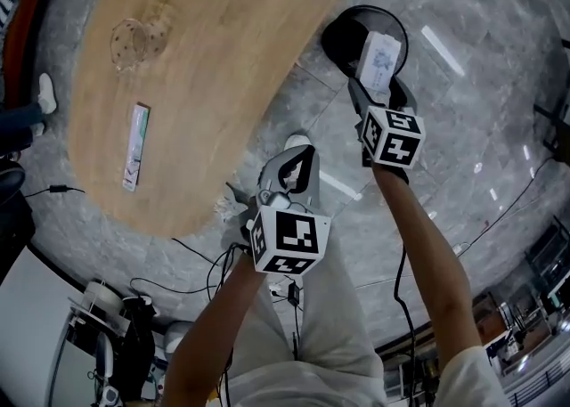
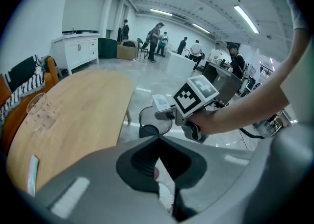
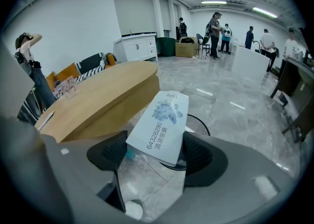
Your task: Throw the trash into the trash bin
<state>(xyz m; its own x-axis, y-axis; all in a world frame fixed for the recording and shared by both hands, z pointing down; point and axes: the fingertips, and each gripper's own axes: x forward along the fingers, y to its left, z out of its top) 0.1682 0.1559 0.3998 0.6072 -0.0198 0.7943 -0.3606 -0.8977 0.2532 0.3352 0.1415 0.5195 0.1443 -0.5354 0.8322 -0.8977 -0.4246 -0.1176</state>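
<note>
- Two grips on show: right gripper [image 1: 378,85] spread wide and clamped across a flat pale-blue packet [image 1: 380,58], right of centre near the top of the head view, directly over the trash bin [image 1: 331,40].
- Only in the right gripper view: printed digits and a flower picture on the smooth, glossy packet [image 3: 159,125], with ribbed black pads [image 3: 110,152] at both edges.
- Only in the left gripper view: left gripper [image 2: 157,139] closed tip to tip, pinching a crumpled white wad [image 2: 166,191] low in the slit.
- Head view alone: rounded wooden table [image 1: 205,67], clear dimpled plastic cup [image 1: 134,40] and slim sachet [image 1: 135,147] at left.
- Round, black, thin-rimmed bin on a polished grey stone-look floor [image 1: 463,129].
</note>
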